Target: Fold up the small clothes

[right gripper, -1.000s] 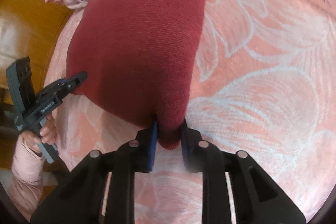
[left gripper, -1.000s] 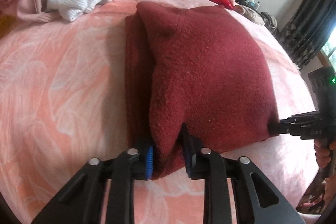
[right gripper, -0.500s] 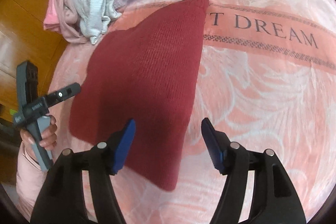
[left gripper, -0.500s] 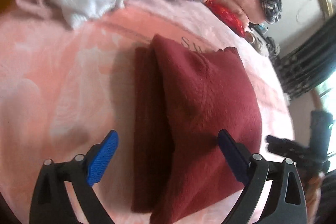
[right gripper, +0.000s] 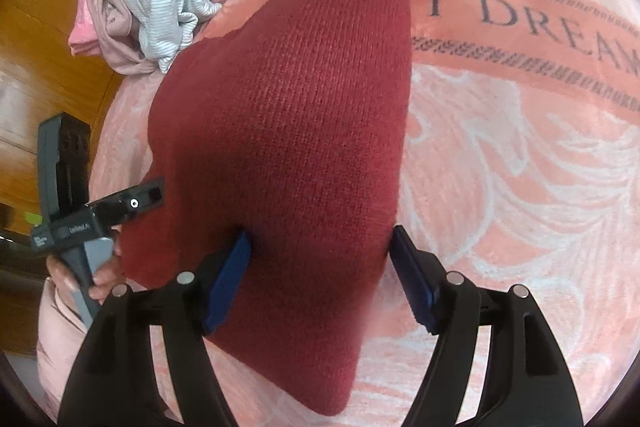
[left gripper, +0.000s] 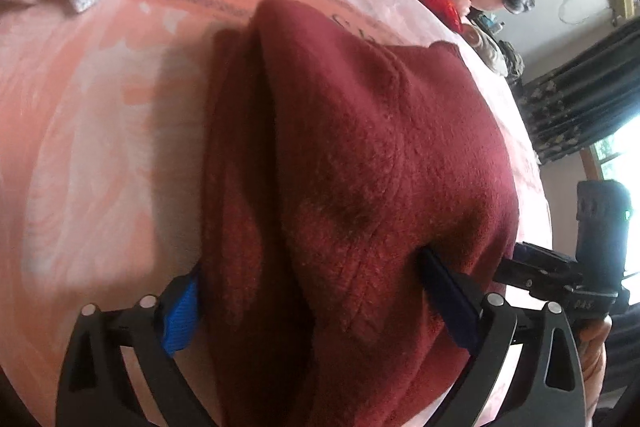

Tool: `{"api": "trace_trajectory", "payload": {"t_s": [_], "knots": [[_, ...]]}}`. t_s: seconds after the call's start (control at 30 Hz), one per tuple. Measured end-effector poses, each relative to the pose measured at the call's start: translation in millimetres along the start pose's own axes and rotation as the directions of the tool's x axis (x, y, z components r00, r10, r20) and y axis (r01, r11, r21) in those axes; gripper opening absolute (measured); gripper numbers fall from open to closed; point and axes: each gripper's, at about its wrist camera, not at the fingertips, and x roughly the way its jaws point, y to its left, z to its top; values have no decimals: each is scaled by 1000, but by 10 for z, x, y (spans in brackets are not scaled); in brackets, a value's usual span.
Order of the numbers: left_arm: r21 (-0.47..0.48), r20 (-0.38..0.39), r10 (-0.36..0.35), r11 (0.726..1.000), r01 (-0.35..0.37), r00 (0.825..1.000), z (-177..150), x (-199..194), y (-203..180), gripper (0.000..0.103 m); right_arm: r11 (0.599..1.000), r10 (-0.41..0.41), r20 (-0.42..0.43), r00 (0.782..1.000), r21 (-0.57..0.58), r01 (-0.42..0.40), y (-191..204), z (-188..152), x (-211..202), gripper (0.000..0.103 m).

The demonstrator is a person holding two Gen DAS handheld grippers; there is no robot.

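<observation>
Dark red knit garment (right gripper: 288, 131), folded, lies flat on pink bedspread (right gripper: 520, 187), left of printed lettering band. Outline roughly triangular in right wrist view: narrow tip toward far edge of bed, wide part near. Top face ribbed knit. Left wrist view shows fuzzier fleece-like surface (left gripper: 360, 163), upper layer overlapping lower layer, which sticks out as strip along its left side. Deep fold crease between layers.
</observation>
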Motion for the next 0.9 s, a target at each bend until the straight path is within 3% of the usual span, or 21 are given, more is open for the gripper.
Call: {"api": "trace_trajectory", "payload": {"t_s": [0.27,0.5,0.6,0.67,0.77,0.9], "knots": [[41,-30,-5,999,6,1000,3,26,9,100,999,36,5,999,10,-36,-48,-26,10,65],[87,-10,4,996,-3,1000,-12,44,-52,99,999,43,33,999,18,-44,-80,-82,-26,50],[64,15,-52,997,51,999,-59,10,-42,82,999,45,51,998,10,-46,-80,-105,-51,46],[70,18,-91,994,90,996,-76,-15,-44,60,999,46,62,997,13,-47,-83,-122,-65,44],[110,35,-107,989,103,994,-92,-64,-81,47,999,49,72,996,16,-50,-72,-145,-95,41],[92,86,-143,987,135,986,-137,-124,-55,40,997,69,79,995,21,-71,-74,-168,-165,37]]}}
